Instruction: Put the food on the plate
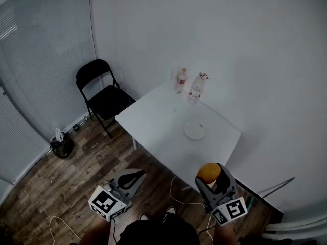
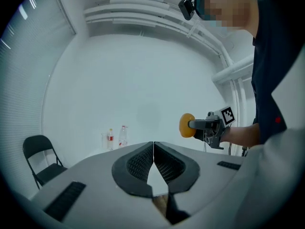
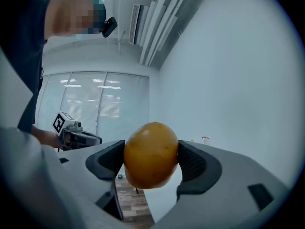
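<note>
Orange-yellow and smooth, the round food (image 3: 151, 154) sits between the two dark ribbed pads of the right gripper (image 3: 151, 162), which press on it from both sides. This gripper is held up in the air at the near side of the white table (image 1: 153, 121), not over it. The food is well apart from the plate.

The plate (image 1: 194, 130) is small, round and white. It lies on the table toward the wall side and it has nothing on it.

The left gripper (image 2: 153, 147) has its jaws pressed together, with nothing between them. In the head view it is over the wooden floor (image 1: 76, 177), to the left of the right gripper and also in front of the table.

At the far corner of the table two clear plastic bottles stand upright, close to each other. The left bottle (image 1: 181, 80) has a red label and a yellow cap. The right bottle (image 1: 195, 90) has a red and white label. The print on both labels is too small to read.

Each gripper carries a cube with black and white square markers; these show patterns only, no letters.

A black folding chair (image 1: 102, 93) stands at the left of the table, and a black bag (image 1: 62, 147) lies on the floor near the window blinds (image 1: 41, 60).
</note>
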